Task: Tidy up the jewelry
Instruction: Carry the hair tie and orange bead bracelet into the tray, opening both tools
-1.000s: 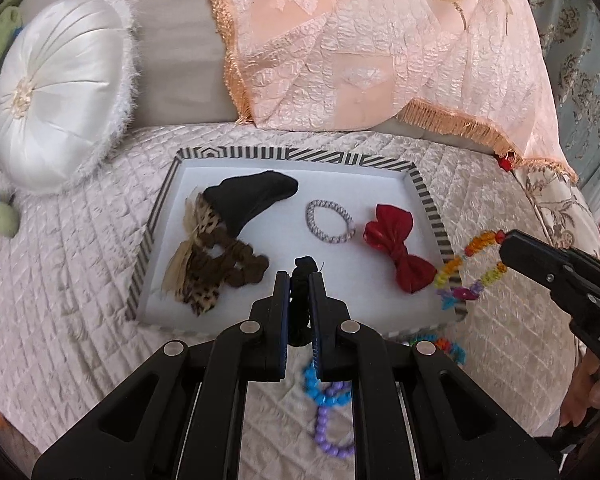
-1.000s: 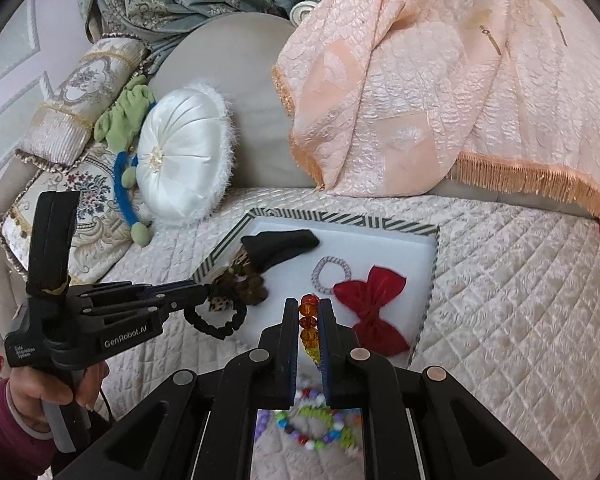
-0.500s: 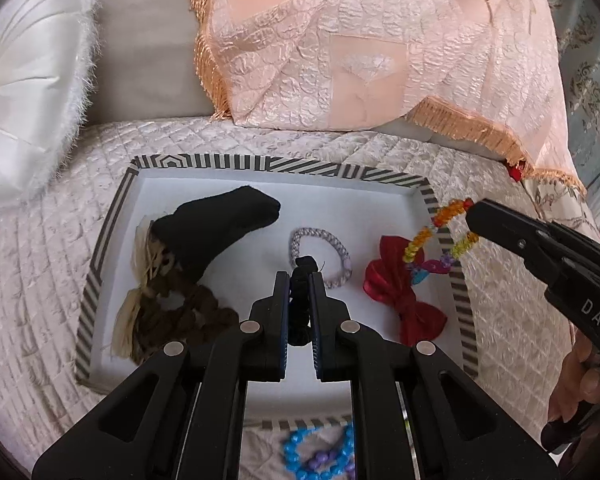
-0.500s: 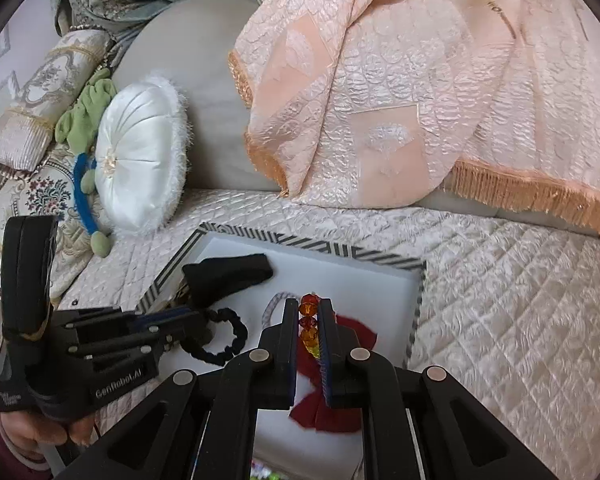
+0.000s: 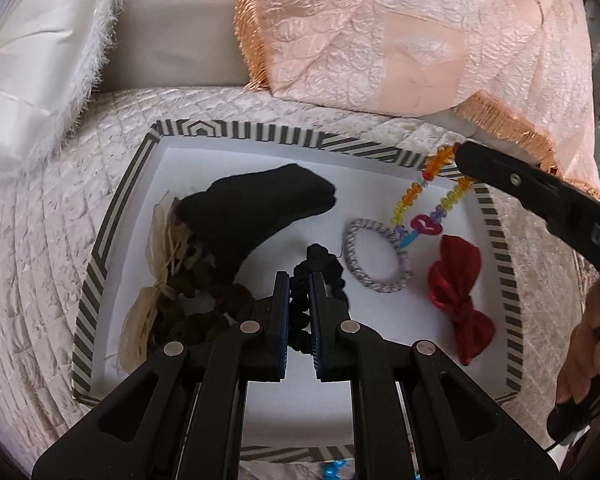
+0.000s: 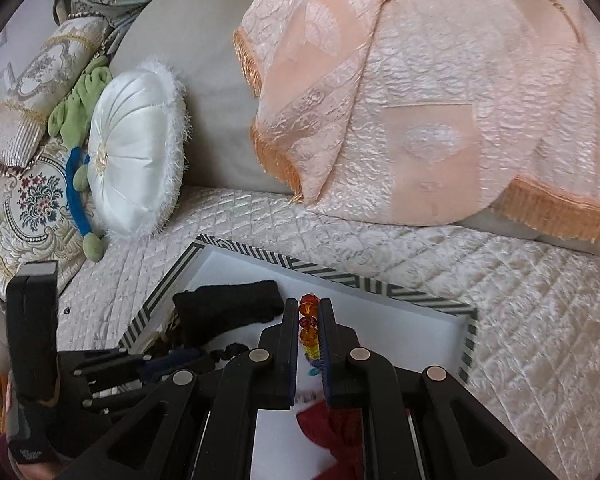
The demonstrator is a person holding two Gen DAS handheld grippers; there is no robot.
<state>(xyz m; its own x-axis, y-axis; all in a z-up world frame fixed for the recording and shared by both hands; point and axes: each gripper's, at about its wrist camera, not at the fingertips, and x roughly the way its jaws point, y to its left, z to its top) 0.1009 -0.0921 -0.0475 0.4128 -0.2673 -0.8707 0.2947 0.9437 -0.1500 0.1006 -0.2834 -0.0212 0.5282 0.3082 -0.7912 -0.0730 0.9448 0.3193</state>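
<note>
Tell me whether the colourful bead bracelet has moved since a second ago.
Yes. In the left wrist view the colourful bead bracelet, held by the right gripper, went from outside the striped tray's right edge to hanging over its inside.

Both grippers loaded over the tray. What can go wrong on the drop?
1. The rainbow bead bracelet in the right gripper dangles above the silver bracelet; released here, the two may overlap or tangle.
2. The left gripper holds a black scrunchie close to the black cloth item; it may land on that pile.
3. The right gripper sits near the tray's striped rim; beads may drape over it.
</note>
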